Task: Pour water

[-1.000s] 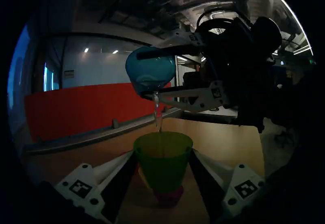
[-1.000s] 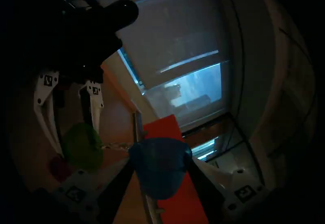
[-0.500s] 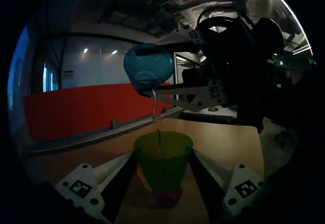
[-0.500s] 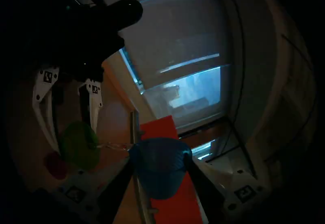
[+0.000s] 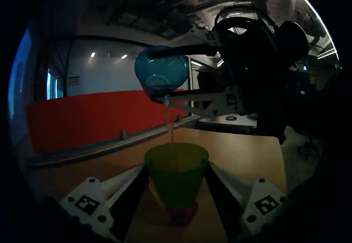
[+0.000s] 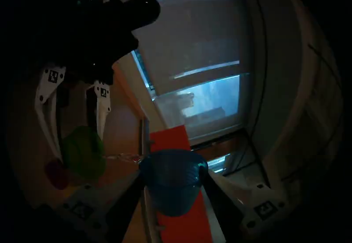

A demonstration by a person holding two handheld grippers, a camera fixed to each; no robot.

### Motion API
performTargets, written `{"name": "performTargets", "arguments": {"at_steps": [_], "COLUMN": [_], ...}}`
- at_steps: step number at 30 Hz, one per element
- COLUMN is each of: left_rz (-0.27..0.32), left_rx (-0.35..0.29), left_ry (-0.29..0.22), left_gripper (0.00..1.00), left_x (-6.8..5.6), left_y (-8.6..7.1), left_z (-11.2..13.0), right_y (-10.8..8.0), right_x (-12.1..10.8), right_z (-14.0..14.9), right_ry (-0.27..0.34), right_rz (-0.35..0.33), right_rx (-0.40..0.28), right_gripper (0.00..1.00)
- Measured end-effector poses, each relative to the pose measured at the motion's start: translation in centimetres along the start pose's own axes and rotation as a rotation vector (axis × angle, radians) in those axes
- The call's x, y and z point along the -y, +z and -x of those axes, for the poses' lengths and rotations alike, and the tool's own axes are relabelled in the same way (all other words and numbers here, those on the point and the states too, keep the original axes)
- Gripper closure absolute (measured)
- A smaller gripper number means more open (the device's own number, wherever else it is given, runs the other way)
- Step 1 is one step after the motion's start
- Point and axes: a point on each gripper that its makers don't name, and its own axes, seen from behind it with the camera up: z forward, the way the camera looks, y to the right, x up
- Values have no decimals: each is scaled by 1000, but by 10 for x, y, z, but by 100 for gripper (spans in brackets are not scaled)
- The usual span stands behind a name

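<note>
Left tongs (image 5: 176, 169) clasp green cup (image 5: 177, 183), blue cup (image 5: 161, 69) apparently dribbling

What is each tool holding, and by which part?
Left tool: green cup, by its sides. Right tool: tilted blue cup, by its sides.

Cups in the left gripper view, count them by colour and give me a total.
blue cup: 1
green cup: 1
pink thing at the green cup's base, maybe a cup: 1
Total: 3
</note>
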Motion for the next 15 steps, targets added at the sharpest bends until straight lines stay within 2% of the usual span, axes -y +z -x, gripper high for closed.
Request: {"name": "performTargets", "arguments": {"at_steps": [15], "left_rz": [4], "left_rx": [-2], "left_ry": [-5], "left_gripper": [15], "left_x": [0], "left_y": [3], "left_z": [2], "right_y": [0], "right_x": [-2], "right_z": [-1], "right_ry": [-57], "right_rz": [6], "right_rx": [-1], "right_gripper": [11]}}
